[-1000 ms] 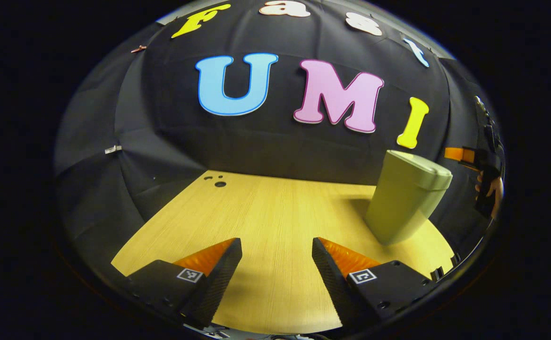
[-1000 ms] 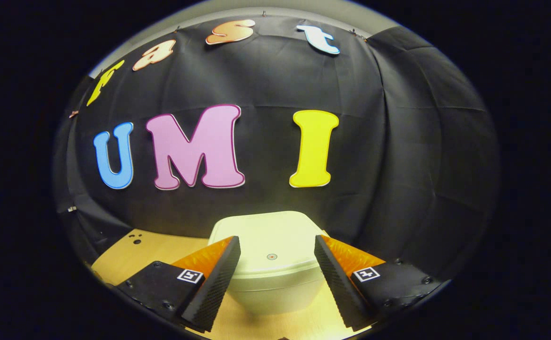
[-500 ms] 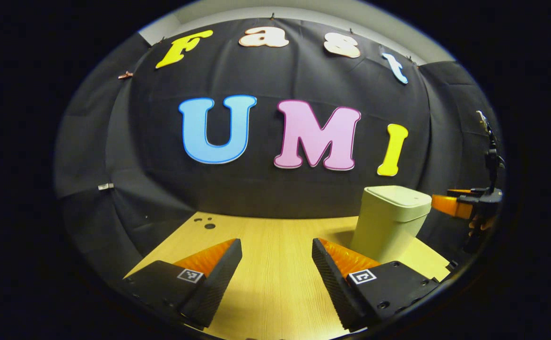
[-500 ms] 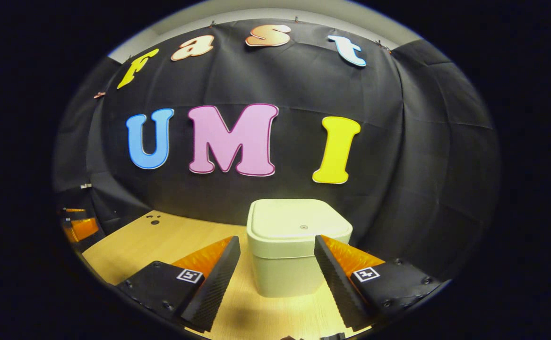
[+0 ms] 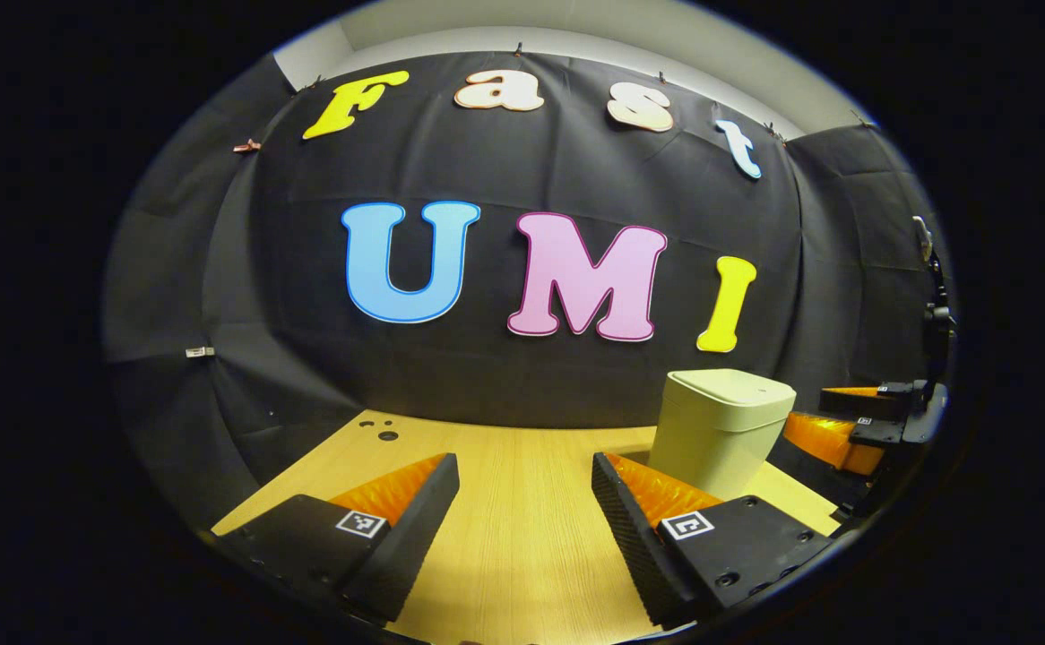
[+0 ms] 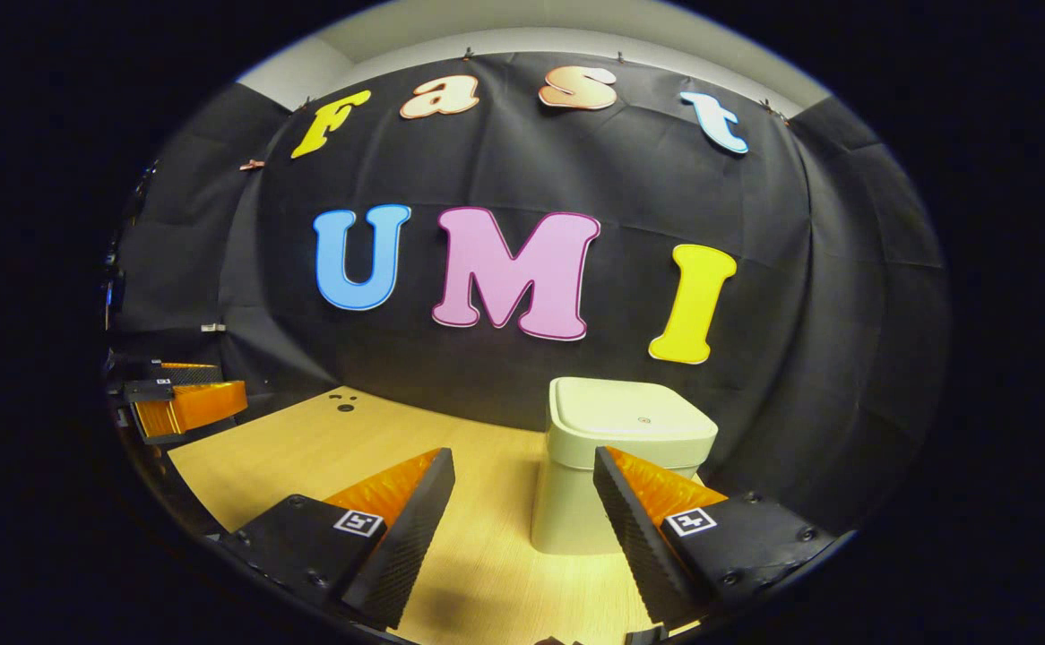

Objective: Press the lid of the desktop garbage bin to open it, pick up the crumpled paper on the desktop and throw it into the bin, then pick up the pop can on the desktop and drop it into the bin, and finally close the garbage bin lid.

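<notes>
A pale green desktop bin stands on the wooden table near the back wall, lid down. In the right gripper view the bin is straight ahead, partly behind my right finger, and its lid lies flat. My left gripper is open over bare wood, to the left of the bin. My right gripper is open too, nothing between its fingers, a short way back from the bin. The right gripper also appears at the far right of the left gripper view, beside the bin. The left gripper appears at the far left of the right gripper view.
A few small dark holes mark the table's far left corner. The black cloth wall rises right behind the bin. Open wood stretches left of the bin toward the table's front edge.
Both grippers have drawn back from the bin and levelled out. The right gripper, which hung just over the lid, now sits lower and farther away. The lid stays down.
</notes>
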A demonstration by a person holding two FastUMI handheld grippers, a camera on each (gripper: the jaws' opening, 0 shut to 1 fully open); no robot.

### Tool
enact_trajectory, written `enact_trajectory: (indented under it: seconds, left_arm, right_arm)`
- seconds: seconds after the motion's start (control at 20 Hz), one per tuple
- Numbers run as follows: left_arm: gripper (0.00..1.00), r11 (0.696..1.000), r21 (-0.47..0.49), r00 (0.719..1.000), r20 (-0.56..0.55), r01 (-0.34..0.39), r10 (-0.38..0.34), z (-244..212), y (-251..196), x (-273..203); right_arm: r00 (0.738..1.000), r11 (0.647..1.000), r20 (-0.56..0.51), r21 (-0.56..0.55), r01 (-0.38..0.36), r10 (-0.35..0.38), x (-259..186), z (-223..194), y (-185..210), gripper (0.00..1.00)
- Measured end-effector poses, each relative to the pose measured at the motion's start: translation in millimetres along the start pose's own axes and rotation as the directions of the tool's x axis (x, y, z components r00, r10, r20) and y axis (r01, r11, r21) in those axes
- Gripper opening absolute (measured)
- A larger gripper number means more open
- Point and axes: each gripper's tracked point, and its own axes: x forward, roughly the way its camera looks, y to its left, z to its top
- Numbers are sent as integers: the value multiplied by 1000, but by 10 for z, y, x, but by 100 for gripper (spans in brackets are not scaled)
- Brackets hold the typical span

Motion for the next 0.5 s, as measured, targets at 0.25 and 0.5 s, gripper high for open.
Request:
enact_trajectory:
  seconds: [0.25, 0.5]
  left_arm:
    - [96, 1000, -3, 1000, -22, 14, -14, -144, 70, -78]
    - [96, 1000, -19, 999, -49, 6, -7, -234, 193, -117]
  right_arm:
    - [999, 1000, -32, 10, 3, -3, -117, -90, 98, 98]
    - [997, 999, -69, 43, 23, -20, -138, -190, 105, 98]
